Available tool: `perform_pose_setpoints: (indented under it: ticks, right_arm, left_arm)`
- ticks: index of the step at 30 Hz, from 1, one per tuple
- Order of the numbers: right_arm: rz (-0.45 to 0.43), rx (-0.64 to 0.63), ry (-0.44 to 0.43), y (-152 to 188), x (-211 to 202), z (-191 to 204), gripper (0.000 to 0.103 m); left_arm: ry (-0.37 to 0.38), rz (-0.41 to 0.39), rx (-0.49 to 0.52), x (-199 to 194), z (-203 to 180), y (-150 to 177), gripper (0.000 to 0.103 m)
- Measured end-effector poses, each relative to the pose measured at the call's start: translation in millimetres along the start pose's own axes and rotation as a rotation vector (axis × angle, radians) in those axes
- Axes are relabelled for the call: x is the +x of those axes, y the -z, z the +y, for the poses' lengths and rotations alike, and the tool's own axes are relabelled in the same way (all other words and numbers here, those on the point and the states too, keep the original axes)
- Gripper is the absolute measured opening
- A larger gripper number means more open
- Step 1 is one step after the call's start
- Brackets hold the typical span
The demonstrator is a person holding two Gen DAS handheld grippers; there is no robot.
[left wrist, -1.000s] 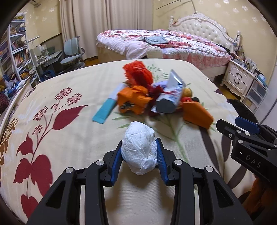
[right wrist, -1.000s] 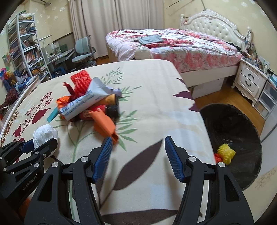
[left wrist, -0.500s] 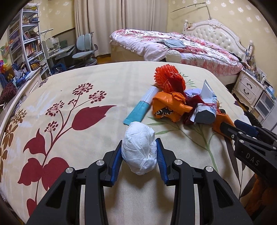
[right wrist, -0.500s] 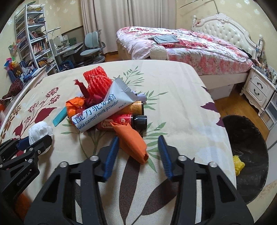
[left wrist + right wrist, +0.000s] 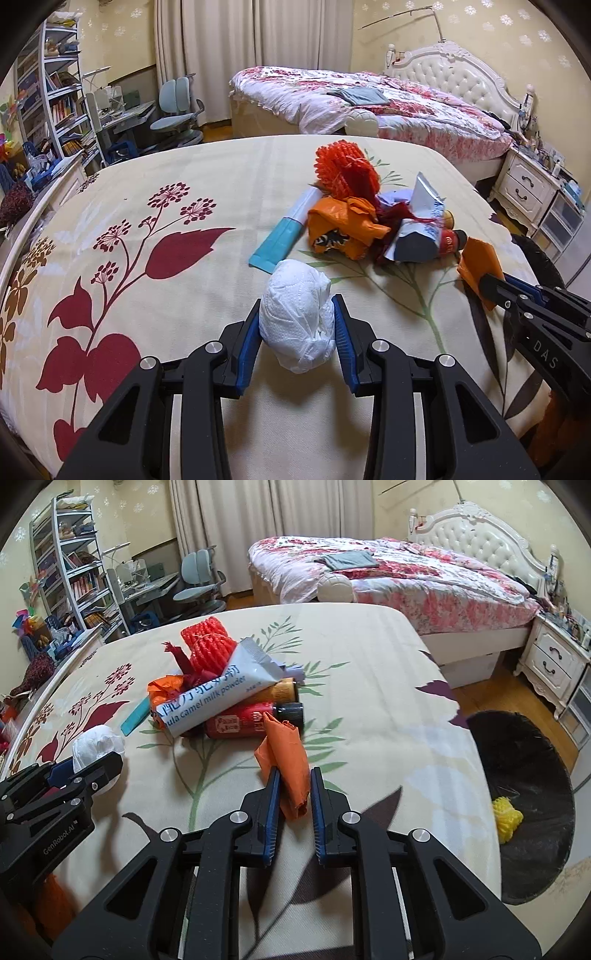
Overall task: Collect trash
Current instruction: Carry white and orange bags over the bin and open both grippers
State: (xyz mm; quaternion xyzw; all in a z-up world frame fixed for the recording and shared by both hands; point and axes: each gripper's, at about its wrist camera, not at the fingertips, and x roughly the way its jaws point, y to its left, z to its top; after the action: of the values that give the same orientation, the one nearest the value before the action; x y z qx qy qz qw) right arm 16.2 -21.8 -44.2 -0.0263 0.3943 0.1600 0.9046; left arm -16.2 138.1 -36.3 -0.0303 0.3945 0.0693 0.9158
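Observation:
My left gripper (image 5: 297, 325) is shut on a crumpled white tissue ball (image 5: 295, 314) just above the floral bedspread; the tissue ball also shows in the right wrist view (image 5: 96, 743). My right gripper (image 5: 293, 788) has closed its jaws around an orange wrapper (image 5: 288, 760), which also shows in the left wrist view (image 5: 478, 264). Behind lies a trash pile: a camel milk powder pouch (image 5: 218, 698), a red bottle (image 5: 240, 722), a red foam net (image 5: 207, 644), an orange bag (image 5: 340, 230) and a teal packet (image 5: 282, 240).
A black trash bin (image 5: 532, 812) stands on the floor right of the bed, with a yellow foam net (image 5: 508, 814) inside. A second bed (image 5: 406, 576), nightstand (image 5: 554, 661), desk chair (image 5: 199, 583) and bookshelf (image 5: 70, 572) stand further back.
My right gripper moved forward to the orange wrapper and closed its jaws from wide open onto it. My left gripper kept hold of the tissue ball and swung a little.

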Motion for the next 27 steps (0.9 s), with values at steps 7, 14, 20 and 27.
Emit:
perform_pose_setpoints:
  ticks: [7,14,20,27]
  right_arm:
    - [-0.028,0.031,0.041,7.0,-18.2,-21.0,0.015]
    - [-0.065,0.079,0.106,11.5,-39.9,-53.1,0.015]
    - [-0.093,0.139,0.186,14.3,-54.9,-91.6,0.015]
    - [-0.108,0.205,0.281,18.9,-61.9,-135.0,0.015]
  left_arm:
    - [0.04,-0.014,0.031,-8.4,-21.8,1.8,0.038]
    - [0.106,-0.036,0.083,-15.9,-56.2,-0.9,0.038]
    - [0.174,-0.064,0.136,-20.9,-95.5,-9.7,0.038]
    - [0.249,-0.097,0.194,-19.2,-148.2,-20.3,0.038]
